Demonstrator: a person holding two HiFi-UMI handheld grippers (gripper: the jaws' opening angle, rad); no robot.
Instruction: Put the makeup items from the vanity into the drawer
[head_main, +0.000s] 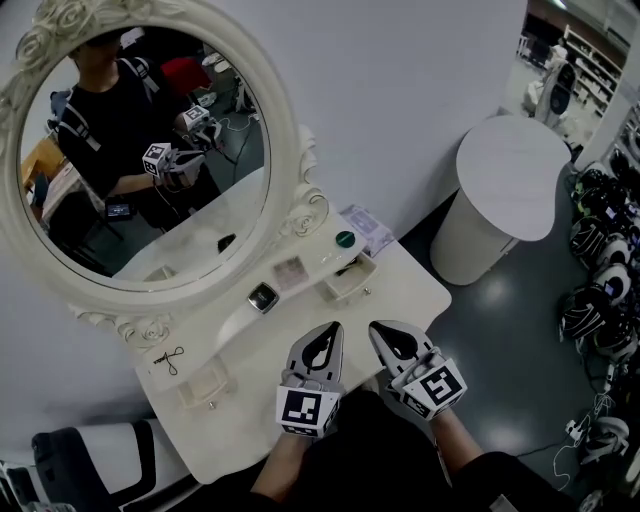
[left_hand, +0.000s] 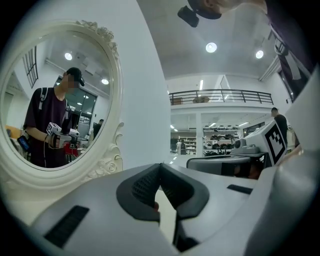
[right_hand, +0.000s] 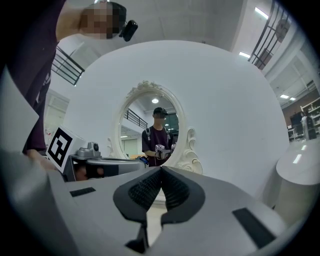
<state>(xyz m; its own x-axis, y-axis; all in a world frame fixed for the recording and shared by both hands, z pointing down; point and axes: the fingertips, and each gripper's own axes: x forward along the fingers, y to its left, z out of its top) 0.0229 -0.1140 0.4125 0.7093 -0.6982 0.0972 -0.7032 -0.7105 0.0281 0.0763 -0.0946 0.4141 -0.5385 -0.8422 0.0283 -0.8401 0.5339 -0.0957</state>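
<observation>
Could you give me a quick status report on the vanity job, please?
Left gripper and right gripper shut, empty, over vanity top. Square compact and green round pot lie out, not yet in the drawer. No obstruction seen.

- Cream-white vanity top (head_main: 400, 290): smooth, faintly glossy.
- Oval mirror's carved cream frame (head_main: 306, 214): satin, embossed.
- Dark grey floor (head_main: 510, 325): polished, reflective.
- Right gripper (right_hand: 160, 171): matt grey plastic; pads (right_hand: 145, 190) black, ribbed.

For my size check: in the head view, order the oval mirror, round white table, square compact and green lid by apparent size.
1. oval mirror
2. round white table
3. square compact and green lid: nearly alike, compact nearer the camera, so unranked.
</observation>
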